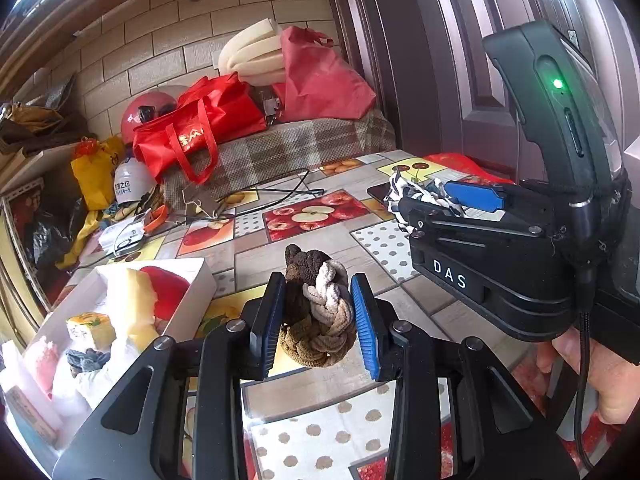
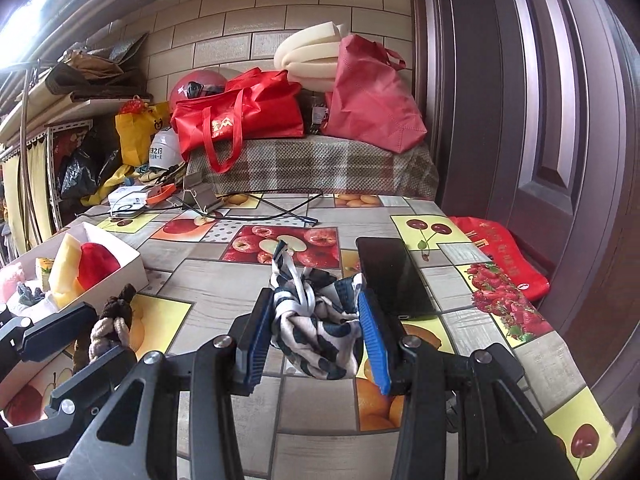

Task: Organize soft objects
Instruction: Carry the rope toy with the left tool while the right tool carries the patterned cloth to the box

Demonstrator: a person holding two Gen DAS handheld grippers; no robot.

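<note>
My left gripper [image 1: 318,316] is shut on a braided brown, beige and white hair scrunchie [image 1: 318,304] and holds it above the fruit-print tablecloth [image 1: 312,216]. My right gripper [image 2: 316,332] is shut on a black-and-white patterned cloth scrunchie [image 2: 316,332] held over the table. The right gripper also shows in the left wrist view [image 1: 444,200] at the right, with the patterned cloth in its fingers. The left gripper and its braided scrunchie [image 2: 108,328] show at the lower left of the right wrist view. A white box [image 1: 192,300] with several soft items stands at the left.
A black phone [image 2: 390,276] lies on the table just right of the right gripper. Cables [image 2: 280,208], a metal stand [image 2: 200,196] and a small device [image 2: 128,200] lie at the table's far side. Red bags [image 2: 240,116] sit on a bench behind. A dark door [image 2: 540,120] is at the right.
</note>
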